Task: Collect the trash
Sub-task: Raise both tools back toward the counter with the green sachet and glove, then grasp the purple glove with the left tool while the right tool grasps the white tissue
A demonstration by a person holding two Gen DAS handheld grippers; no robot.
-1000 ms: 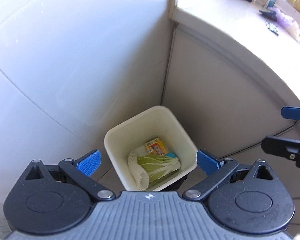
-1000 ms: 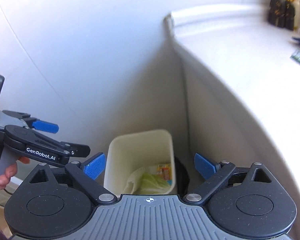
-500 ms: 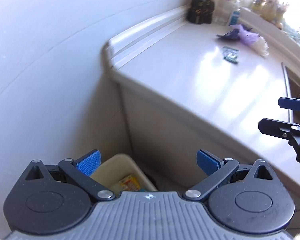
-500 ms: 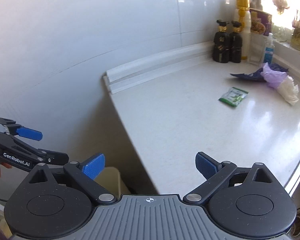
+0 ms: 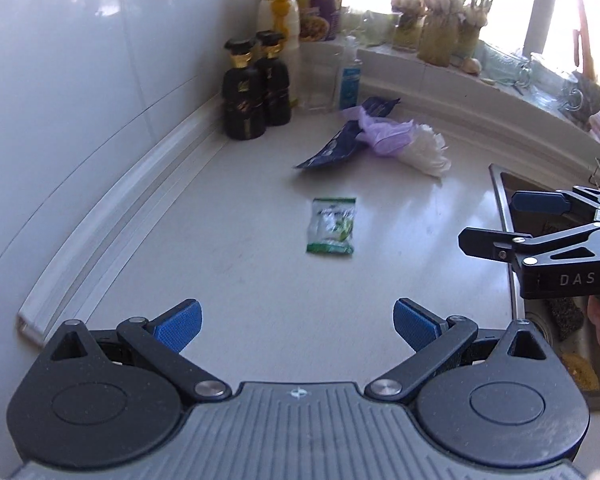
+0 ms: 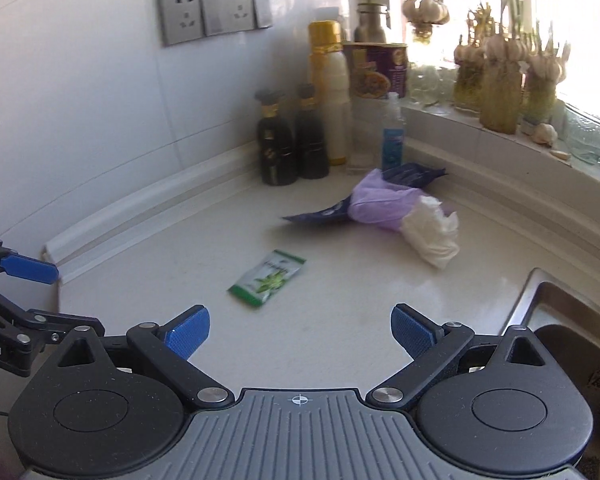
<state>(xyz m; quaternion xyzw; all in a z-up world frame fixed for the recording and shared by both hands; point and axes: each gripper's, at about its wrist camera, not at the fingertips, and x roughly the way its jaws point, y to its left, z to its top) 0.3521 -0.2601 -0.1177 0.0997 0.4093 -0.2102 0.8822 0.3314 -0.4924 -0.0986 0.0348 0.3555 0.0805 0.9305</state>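
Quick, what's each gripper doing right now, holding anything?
Left gripper: open, holding nothing.
Right gripper: open, holding nothing.

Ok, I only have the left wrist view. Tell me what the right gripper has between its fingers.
Observer: Nothing. The right gripper is open, and both blue fingers are bare.
Operator: Give me where the green packet sits from that side.
Observer: The green packet lies flat on the counter, ahead and left of the gap between the fingers, and nothing is touching it.
Operator: Say what's on the wall above the bottles.
Observer: A row of grey socket plates with nothing plugged in, above the dark bottles.
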